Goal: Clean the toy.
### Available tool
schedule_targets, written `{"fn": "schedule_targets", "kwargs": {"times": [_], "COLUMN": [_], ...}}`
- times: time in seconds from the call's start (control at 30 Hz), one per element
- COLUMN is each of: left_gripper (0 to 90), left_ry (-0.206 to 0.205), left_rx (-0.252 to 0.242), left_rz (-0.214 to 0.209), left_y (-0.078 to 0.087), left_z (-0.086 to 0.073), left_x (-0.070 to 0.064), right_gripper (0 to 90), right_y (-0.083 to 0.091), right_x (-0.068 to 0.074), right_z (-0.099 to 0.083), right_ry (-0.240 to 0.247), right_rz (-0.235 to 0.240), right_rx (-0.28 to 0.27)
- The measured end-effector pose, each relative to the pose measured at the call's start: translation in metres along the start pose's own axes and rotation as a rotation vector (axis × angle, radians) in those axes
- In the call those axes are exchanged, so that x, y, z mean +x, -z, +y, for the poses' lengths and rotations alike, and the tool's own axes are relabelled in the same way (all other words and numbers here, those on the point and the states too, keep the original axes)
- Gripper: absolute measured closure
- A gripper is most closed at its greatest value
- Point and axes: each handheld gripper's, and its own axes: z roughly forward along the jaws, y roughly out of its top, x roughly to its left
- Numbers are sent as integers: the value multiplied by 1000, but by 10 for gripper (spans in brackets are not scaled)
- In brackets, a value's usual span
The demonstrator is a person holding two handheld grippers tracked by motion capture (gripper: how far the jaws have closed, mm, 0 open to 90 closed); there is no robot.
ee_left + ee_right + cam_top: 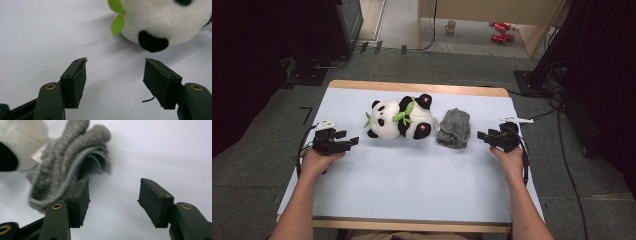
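Black-and-white plush panda: left gripper view cuts it at the 12 and 3 o'clock edges; face unseen.
Grey knitted hat: blurred; one black jaw hides its near rim at 7 o'clock.
Red items on floor: 12 o'clock, too small to identify.

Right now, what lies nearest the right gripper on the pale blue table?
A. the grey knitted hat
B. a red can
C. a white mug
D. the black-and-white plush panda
A: the grey knitted hat lies just off the open right gripper, with the black-and-white plush panda beyond it.
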Motion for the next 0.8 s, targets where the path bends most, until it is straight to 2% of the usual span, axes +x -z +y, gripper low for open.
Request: {"fn": "schedule_targets", "kwargs": {"times": [0.1,0.23,0.33,0.4,0.7,0.8], "left_gripper": [356,356,350,347,301,300], "left_ry": [-35,-62,-69,-71,-62,-56], "left_rx": [42,63,94,95,88,85], "left_rz": [19,36,48,47,45,45], "left_y": [-3,-8,-12,-13,-14,-14], "left_z": [-3,-6,-8,-9,-10,-10], "left_x": [0,1,3,4,3,3], "right_gripper": [433,433,433,433,410,396], "right_y": [-1,-4,-8,-11,-11,-12], "right_x": [-6,-11,-14,-16,-15,-13], "right_z": [-5,-10,-15,-18,-28,-29], "right_ry": [9,20,36,45,67,93], "right_rz": [-28,-66,-97,-114,-110,-122], "right_rx": [22,51,67,92,31,26]}}
